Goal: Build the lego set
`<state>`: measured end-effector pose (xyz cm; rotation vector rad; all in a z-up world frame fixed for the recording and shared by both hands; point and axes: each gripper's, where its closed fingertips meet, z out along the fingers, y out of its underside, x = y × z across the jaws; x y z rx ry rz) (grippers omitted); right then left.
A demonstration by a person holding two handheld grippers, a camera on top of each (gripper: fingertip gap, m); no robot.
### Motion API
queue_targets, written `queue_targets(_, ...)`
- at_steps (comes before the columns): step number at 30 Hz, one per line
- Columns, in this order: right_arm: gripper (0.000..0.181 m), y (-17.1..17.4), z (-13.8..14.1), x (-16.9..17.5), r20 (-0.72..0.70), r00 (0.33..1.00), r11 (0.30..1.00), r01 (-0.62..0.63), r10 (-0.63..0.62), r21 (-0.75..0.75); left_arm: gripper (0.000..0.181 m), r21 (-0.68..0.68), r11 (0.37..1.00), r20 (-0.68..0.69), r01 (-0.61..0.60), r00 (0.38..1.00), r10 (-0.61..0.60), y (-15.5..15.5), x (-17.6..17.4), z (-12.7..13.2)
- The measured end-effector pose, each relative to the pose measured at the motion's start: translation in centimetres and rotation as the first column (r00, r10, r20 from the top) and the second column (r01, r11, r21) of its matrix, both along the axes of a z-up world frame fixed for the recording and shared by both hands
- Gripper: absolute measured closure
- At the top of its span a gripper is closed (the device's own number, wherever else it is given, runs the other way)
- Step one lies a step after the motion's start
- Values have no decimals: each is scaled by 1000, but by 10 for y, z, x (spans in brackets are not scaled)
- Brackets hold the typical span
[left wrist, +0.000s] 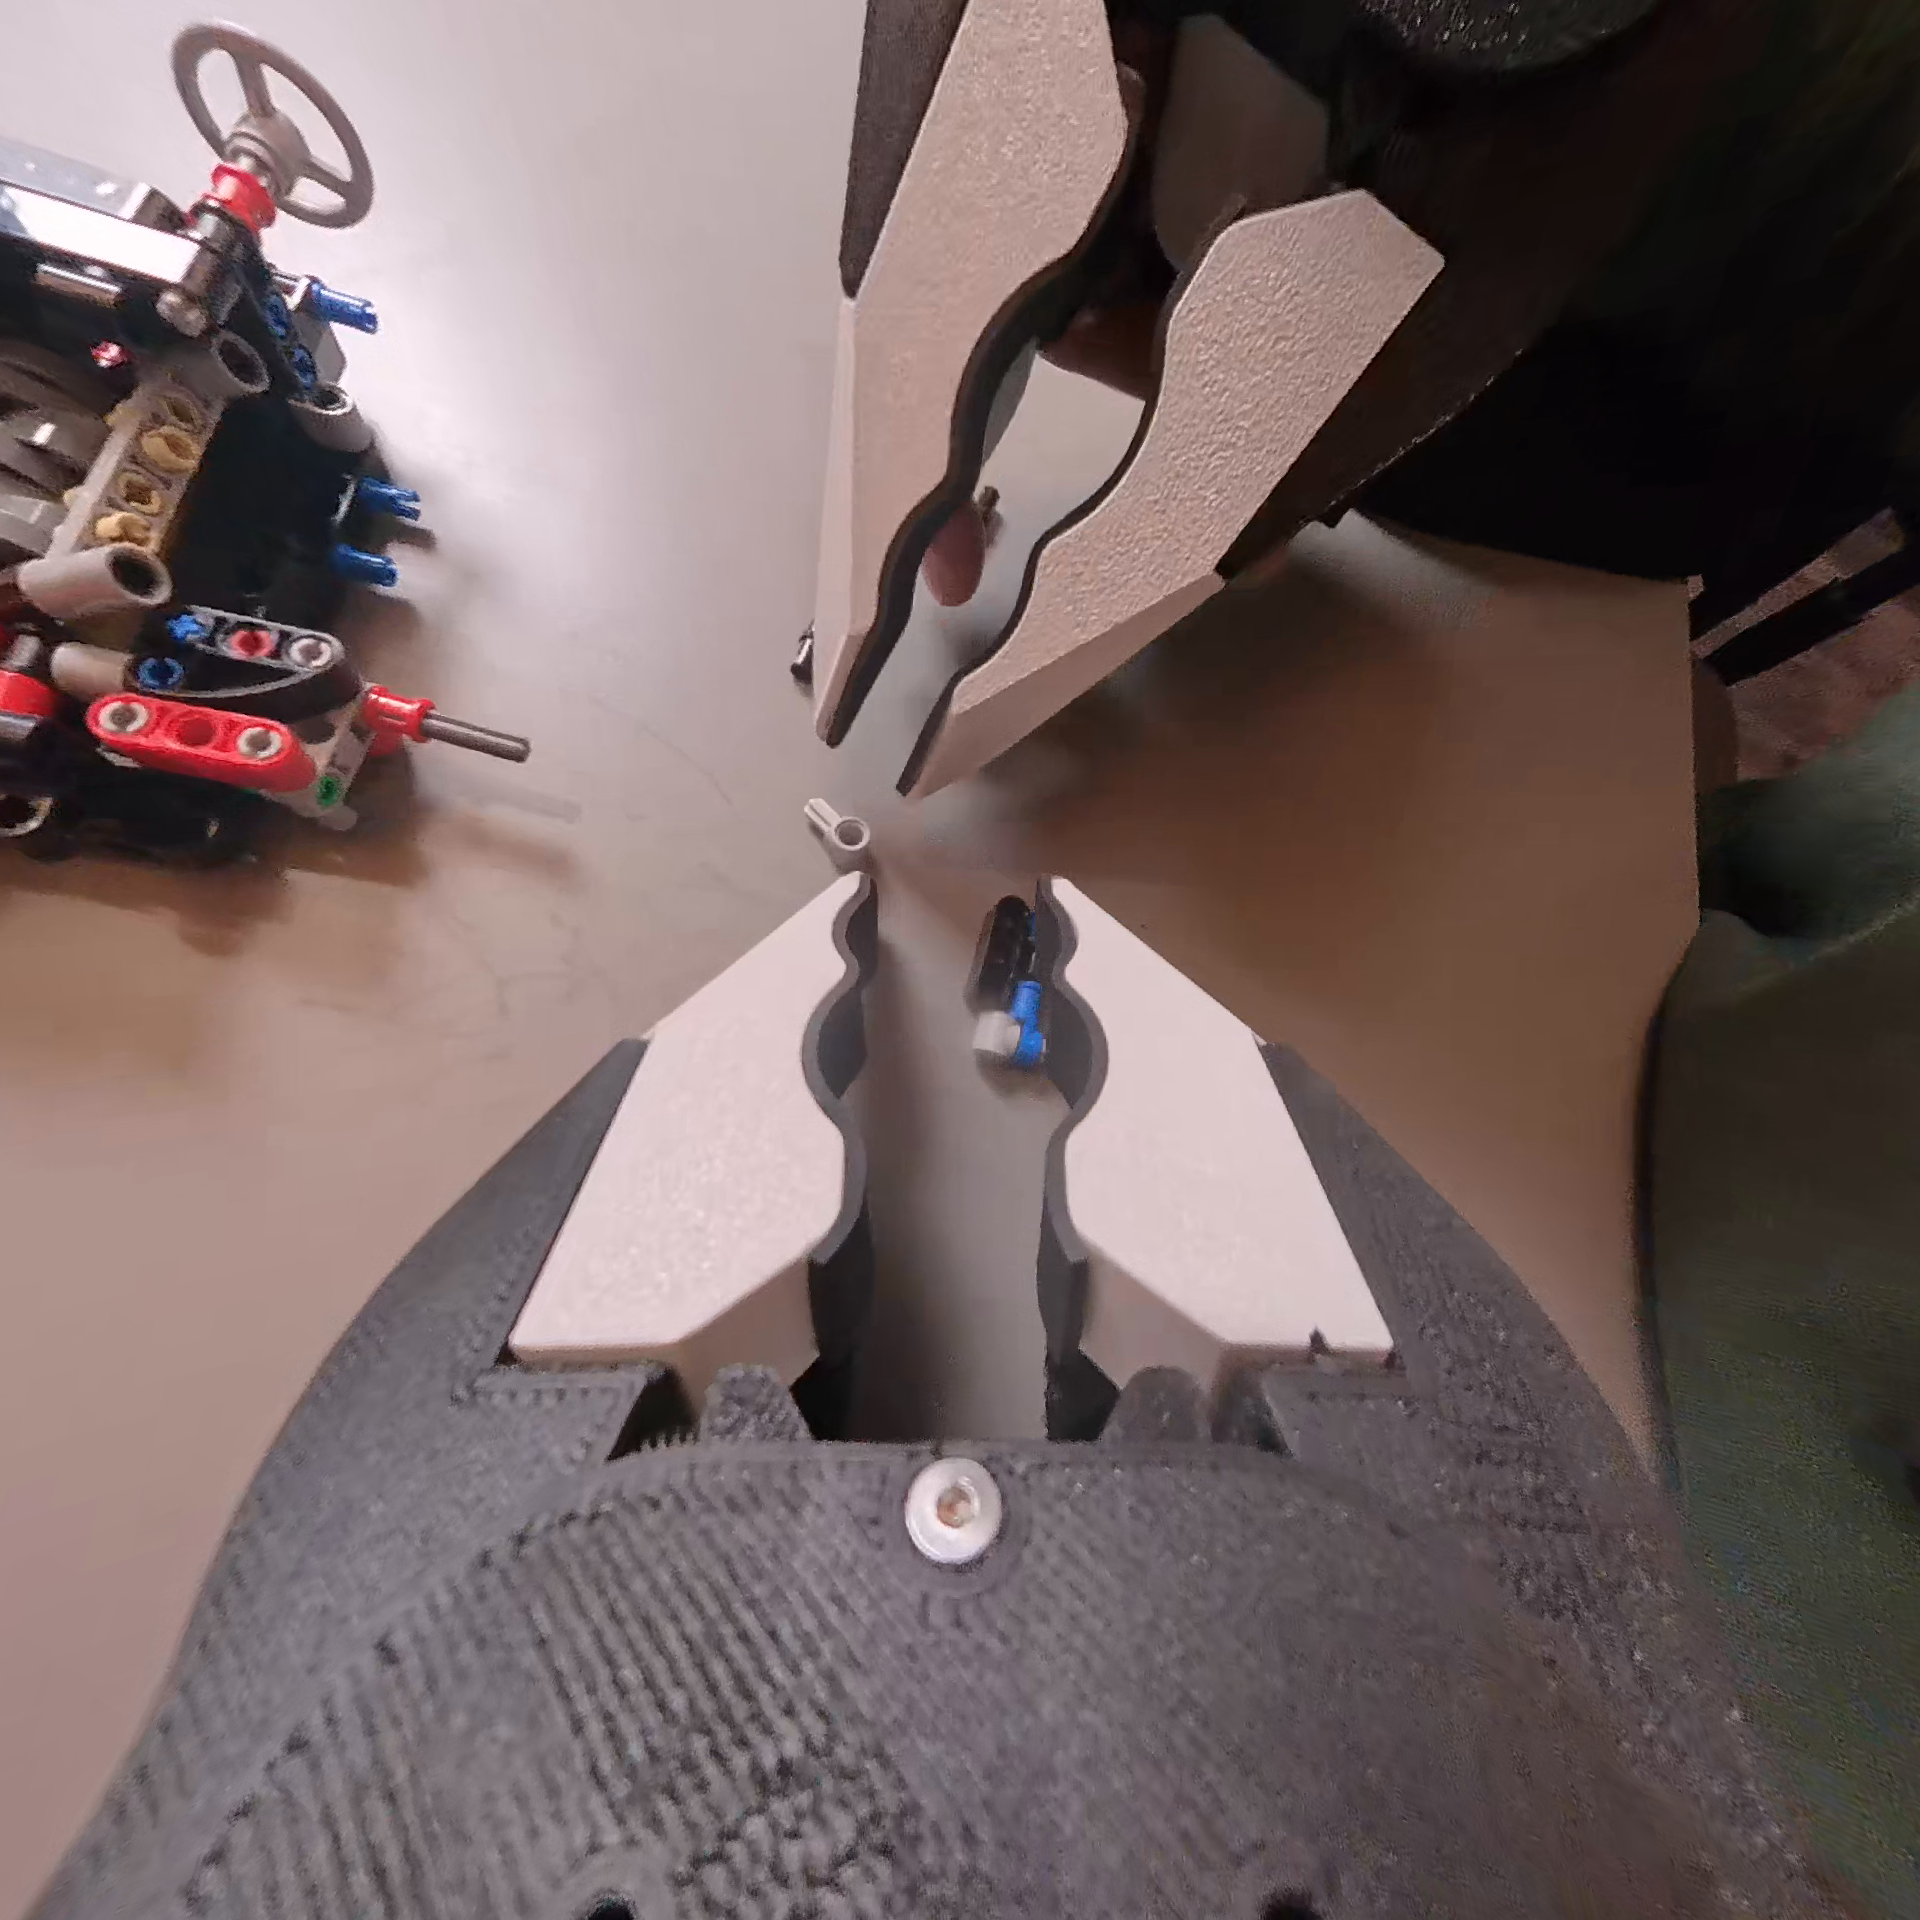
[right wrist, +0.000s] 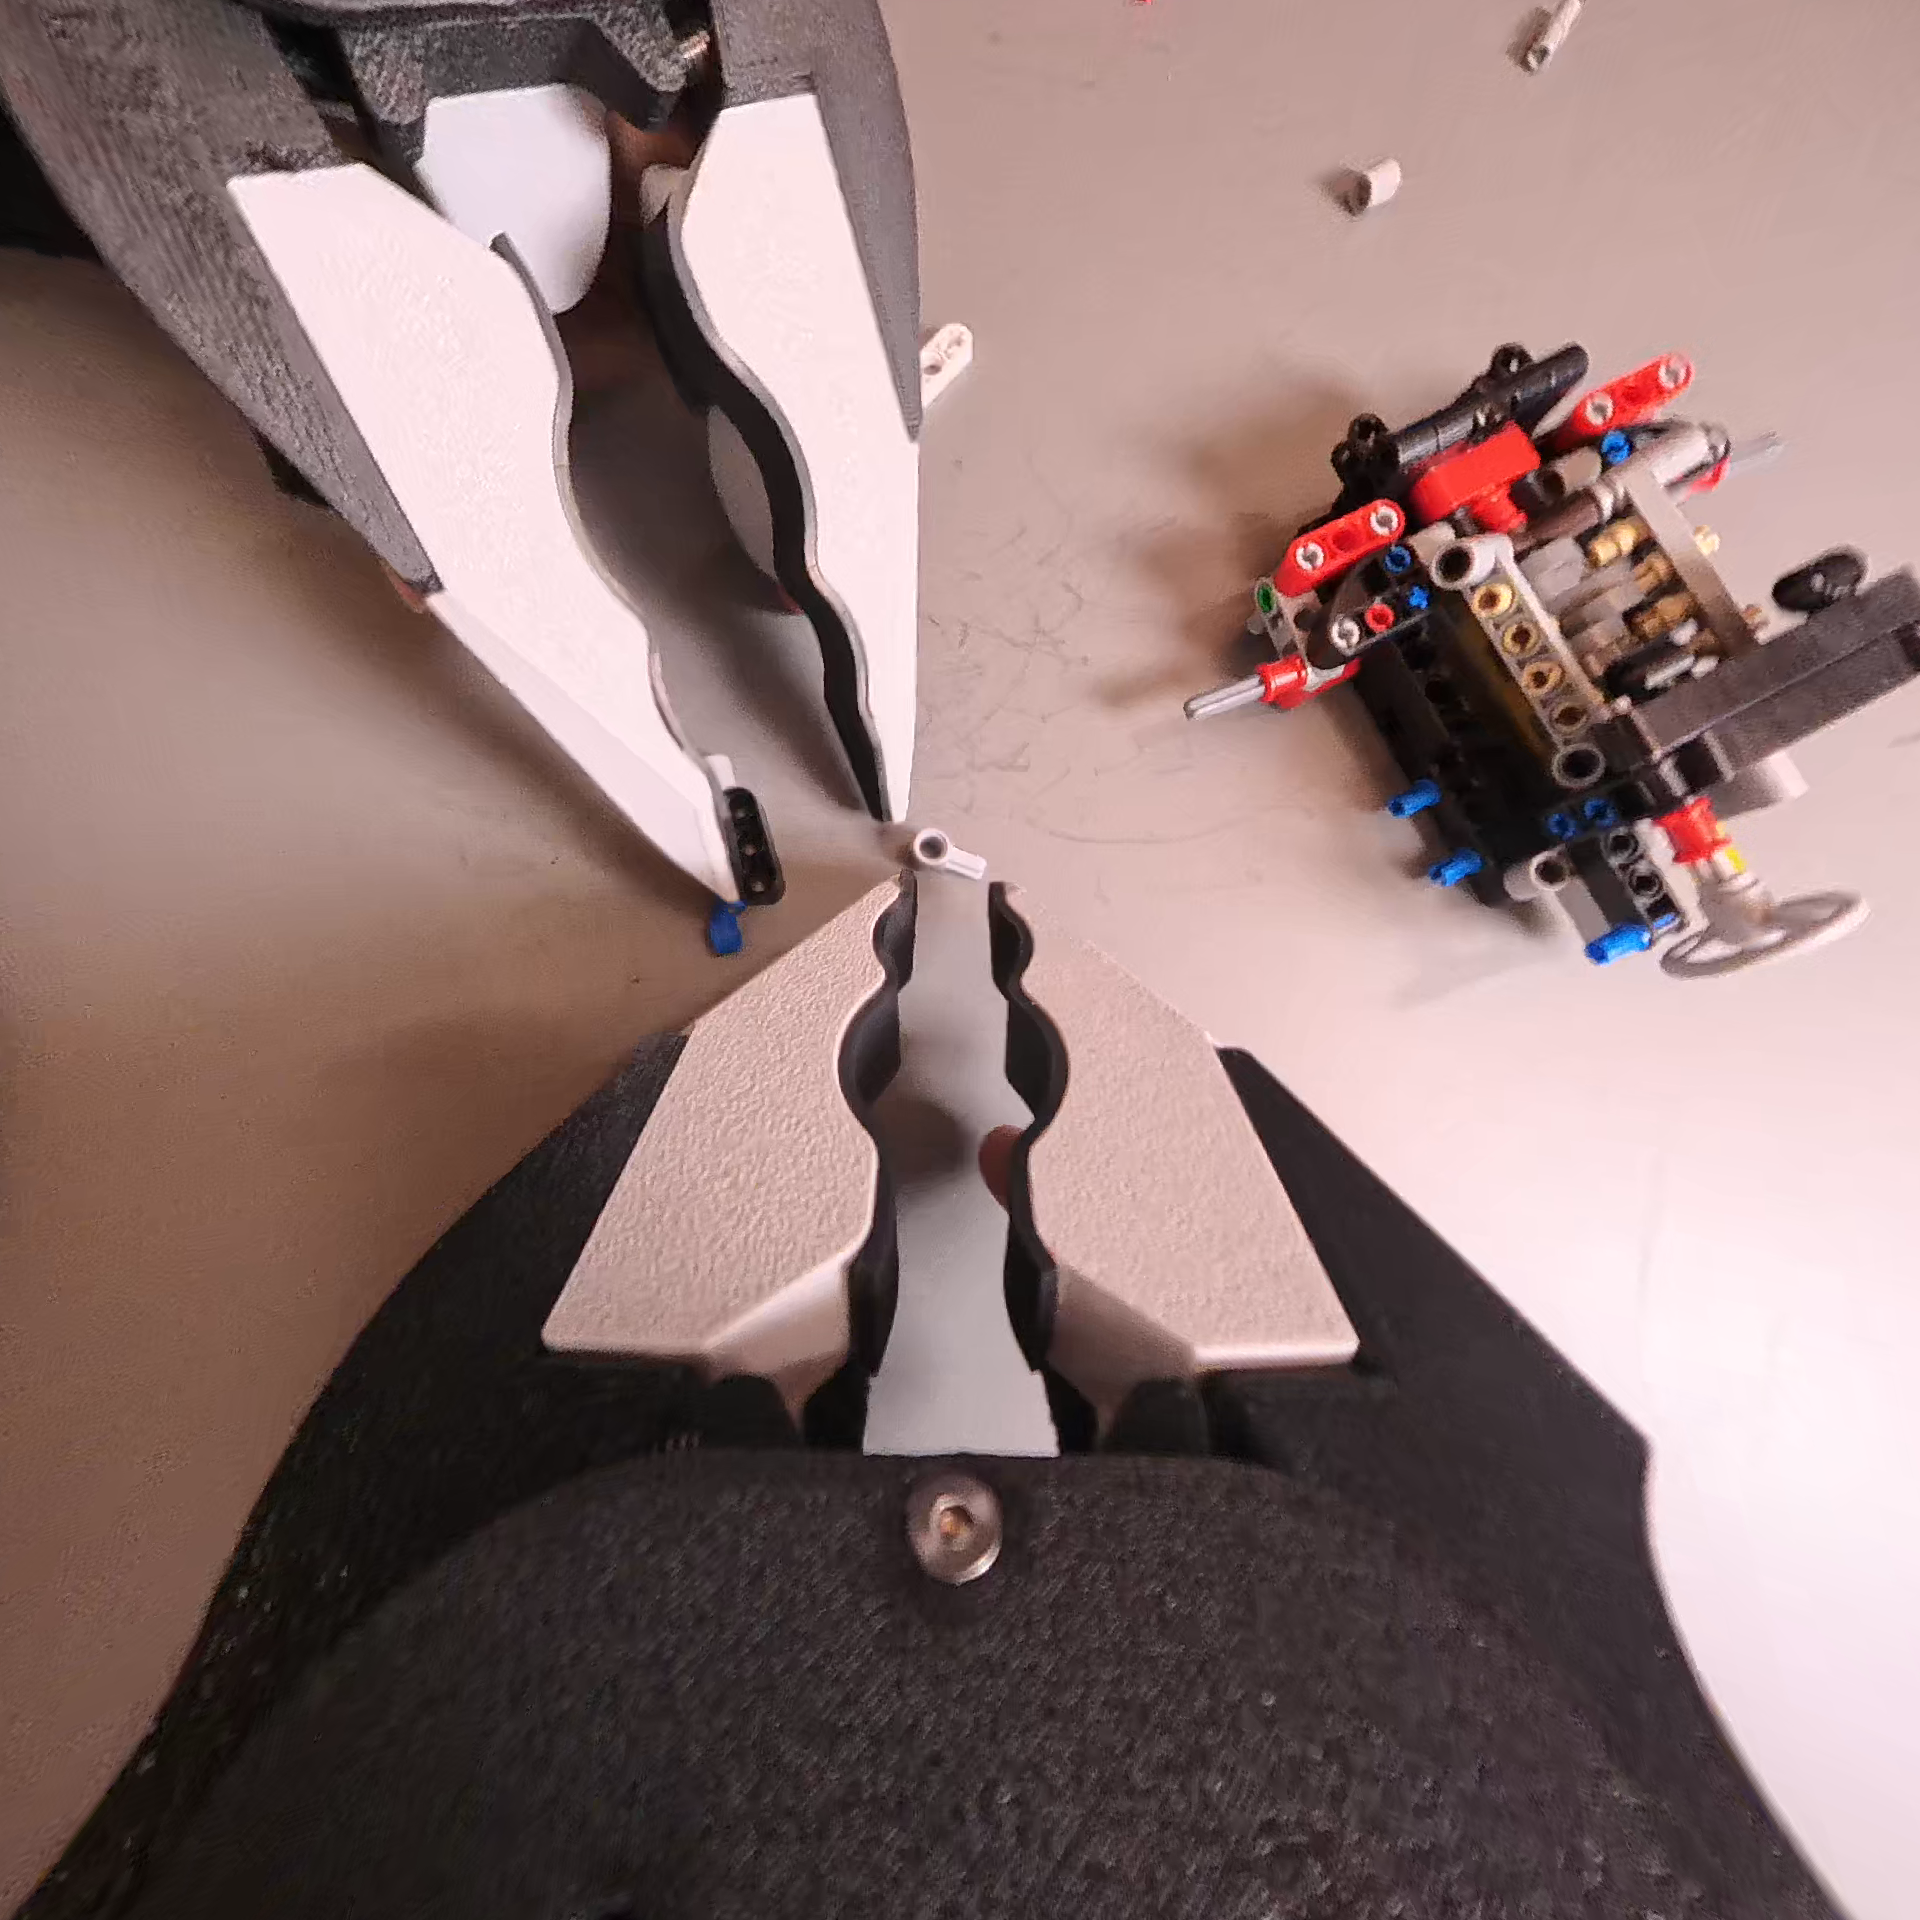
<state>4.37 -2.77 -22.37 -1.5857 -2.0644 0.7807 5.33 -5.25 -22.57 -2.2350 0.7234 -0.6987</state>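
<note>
The small grey connector (left wrist: 837,831) lies flat on the tan table (left wrist: 644,416), and everything here is placed from it. In the left wrist view the left gripper (left wrist: 956,894) comes in from the near side with its tips just short of the connector; its jaws stand apart, a clear strip of table showing between them. Against the inner face of its right-hand finger (left wrist: 1164,1143) sits a short black beam with a blue pin and a light grey end (left wrist: 1003,977); whether it is pressed by that finger or merely resting beside it cannot be told, since the other finger does not touch it. In the right wrist view the right gripper (right wrist: 951,894) approaches from its own near side, its tips almost touching the connector (right wrist: 940,850), jaws also apart with bare table between them and nothing gripped. The two grippers face each other tip to tip across the connector. Beyond the connector in the left wrist view, the right gripper (left wrist: 868,764) hangs tilted above the table. Well off to the side of the connector rests the partly built lego model (left wrist: 177,540), black with red, blue and tan pieces and a grey steering wheel (left wrist: 272,125) on a shaft. Farther away in the right wrist view, a few loose light-coloured pieces (right wrist: 1366,187) lie scattered on the table (right wrist: 1143,312) past the model (right wrist: 1558,665).
</note>
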Motion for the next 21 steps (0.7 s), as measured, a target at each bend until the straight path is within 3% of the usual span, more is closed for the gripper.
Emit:
queue_targets(1, 168, 0, 2, -1, -1, 999, 999, -42, 42, 21, 152, 5, 1000, 4, 1, 1000, -1, 0, -1, 1)
queue_targets(5, 167, 3, 0, 0, 75, 983, 981, -175, 169, 87, 152, 6, 1000, 30, 9, 1000, -9, 3, -1, 2)
queue_targets(10, 158, -10, -5, -6, 56, 938, 935, -347, 343, 78, 153, 28, 1000, -20, 11, 1000, -11, 4, -5, -1)
queue_targets(13, 156, -9, -11, -8, 88, 936, 936, -346, 340, 69, 153, 32, 999, -23, -8, 1000, 9, 5, -10, 0)
queue_targets(17, 167, -7, -11, -11, 89, 939, 936, -341, 333, 88, 154, 41, 999, -40, -33, 999, 35, 7, -20, -1)
queue_targets(21, 174, -8, -13, -5, 129, 906, 902, -418, 404, 111, 155, 34, 999, -38, -34, 999, 36, 7, -24, -3)
